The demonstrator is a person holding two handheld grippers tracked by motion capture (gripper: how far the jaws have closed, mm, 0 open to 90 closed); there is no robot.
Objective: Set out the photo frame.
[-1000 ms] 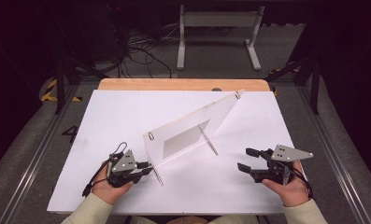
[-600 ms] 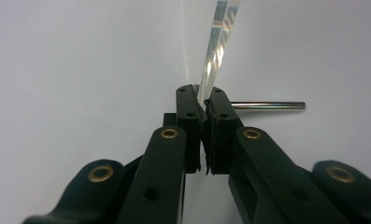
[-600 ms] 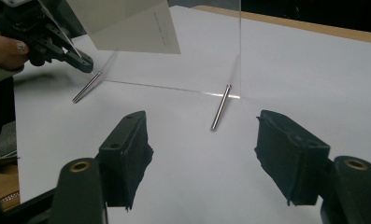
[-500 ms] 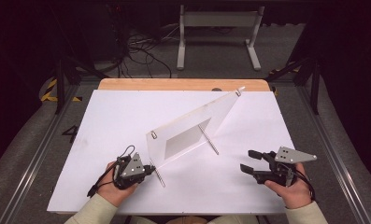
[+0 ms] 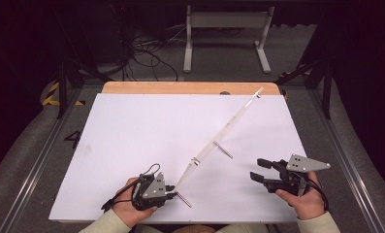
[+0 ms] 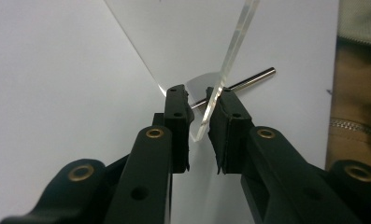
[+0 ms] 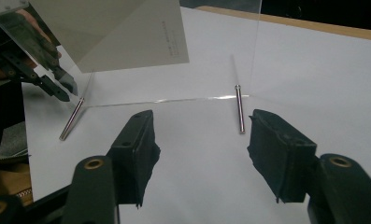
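A clear acrylic panel (image 5: 225, 130) stands on edge across the white board (image 5: 132, 136), running from the back right to the front middle. Two metal pins (image 5: 223, 149) stick out of it near its base. My left gripper (image 5: 173, 191) is at the panel's near bottom corner. In the left gripper view its jaws (image 6: 197, 98) are shut on the panel's edge (image 6: 234, 42), next to a pin (image 6: 248, 79). My right gripper (image 5: 255, 169) hovers open to the right of the panel, apart from it. In the right gripper view its jaws (image 7: 199, 135) face the panel (image 7: 174, 79), a pale card (image 7: 117, 32) and a pin (image 7: 239, 109).
The board lies on a wooden table (image 5: 190, 88) whose far edge shows. Beyond it are a white stand (image 5: 226, 34) and loose cables (image 5: 146, 53) on the floor. Metal rails (image 5: 32, 165) run along both sides.
The panel has swung from leaning with its face showing to standing edge-on. My left hand slid toward the front edge with it. The right gripper drew back slightly.
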